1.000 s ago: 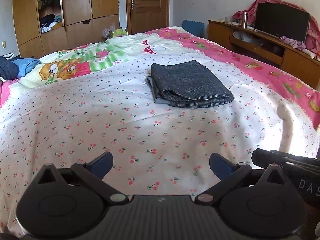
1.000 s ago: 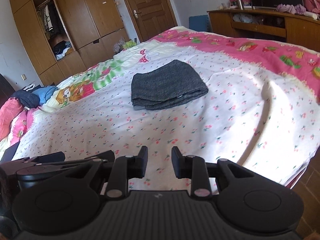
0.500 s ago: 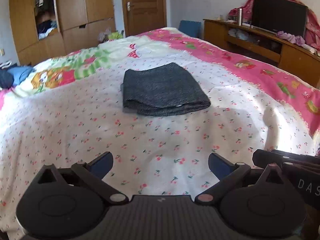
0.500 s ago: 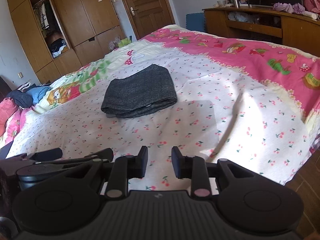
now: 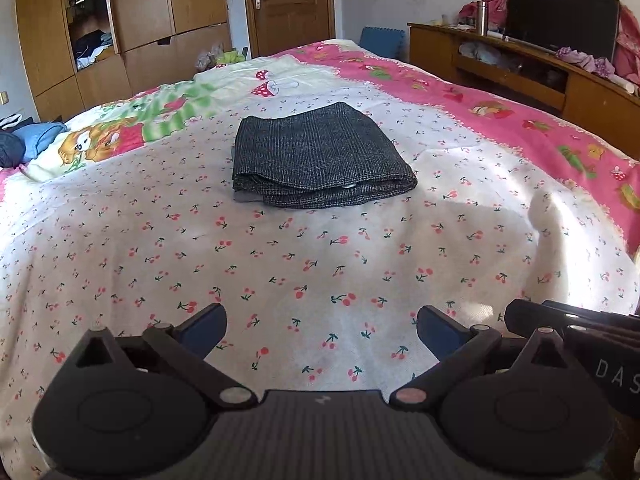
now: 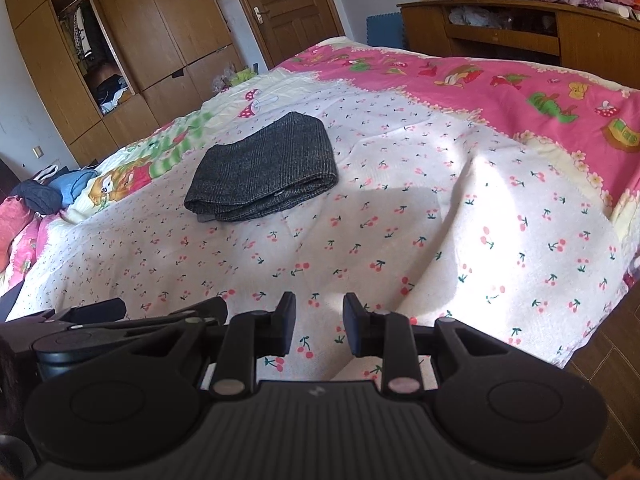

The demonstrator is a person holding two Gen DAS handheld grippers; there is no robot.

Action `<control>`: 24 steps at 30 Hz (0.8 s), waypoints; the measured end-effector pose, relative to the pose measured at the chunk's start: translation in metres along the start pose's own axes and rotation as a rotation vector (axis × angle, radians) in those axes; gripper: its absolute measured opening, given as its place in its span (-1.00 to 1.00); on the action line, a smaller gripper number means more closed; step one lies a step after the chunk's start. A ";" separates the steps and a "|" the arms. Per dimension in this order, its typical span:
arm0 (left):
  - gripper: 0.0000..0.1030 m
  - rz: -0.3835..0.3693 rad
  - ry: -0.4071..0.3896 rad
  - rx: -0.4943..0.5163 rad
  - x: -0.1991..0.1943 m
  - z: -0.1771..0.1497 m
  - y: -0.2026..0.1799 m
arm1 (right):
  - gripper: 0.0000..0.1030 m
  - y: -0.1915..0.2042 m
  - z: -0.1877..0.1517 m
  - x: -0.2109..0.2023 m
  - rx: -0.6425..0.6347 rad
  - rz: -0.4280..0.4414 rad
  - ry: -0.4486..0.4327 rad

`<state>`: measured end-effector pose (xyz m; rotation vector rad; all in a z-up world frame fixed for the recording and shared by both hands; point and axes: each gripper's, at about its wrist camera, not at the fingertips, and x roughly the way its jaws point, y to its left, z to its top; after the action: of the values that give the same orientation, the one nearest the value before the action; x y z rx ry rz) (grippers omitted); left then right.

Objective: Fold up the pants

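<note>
Folded pants (image 5: 320, 156) flat on bed (image 5: 320, 272); fold edge faces grippers.

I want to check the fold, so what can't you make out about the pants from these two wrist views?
- Folded pants: inner layers and underside hidden by the top layer, both views.
- Far edge: foreshortened in both views, so its alignment is unclear.
- Small pale spot at the near edge: too small to identify.
- Bed: near edge hidden behind the right gripper.
</note>
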<state>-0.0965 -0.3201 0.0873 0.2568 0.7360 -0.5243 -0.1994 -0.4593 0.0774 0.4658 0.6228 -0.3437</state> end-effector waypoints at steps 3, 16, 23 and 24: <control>1.00 0.002 0.008 -0.004 0.003 -0.001 0.001 | -0.45 0.002 -0.001 0.002 -0.010 0.000 0.005; 1.00 -0.038 0.033 -0.049 0.009 0.000 0.010 | -0.45 0.004 0.000 0.005 -0.001 0.009 0.006; 1.00 -0.053 0.034 -0.052 0.008 -0.001 0.011 | -0.45 0.004 -0.001 0.004 0.004 0.016 0.003; 1.00 -0.053 0.036 -0.051 0.008 -0.002 0.011 | -0.45 0.003 -0.001 0.004 0.006 0.015 0.004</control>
<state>-0.0862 -0.3133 0.0808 0.2002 0.7914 -0.5520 -0.1956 -0.4564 0.0752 0.4765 0.6218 -0.3303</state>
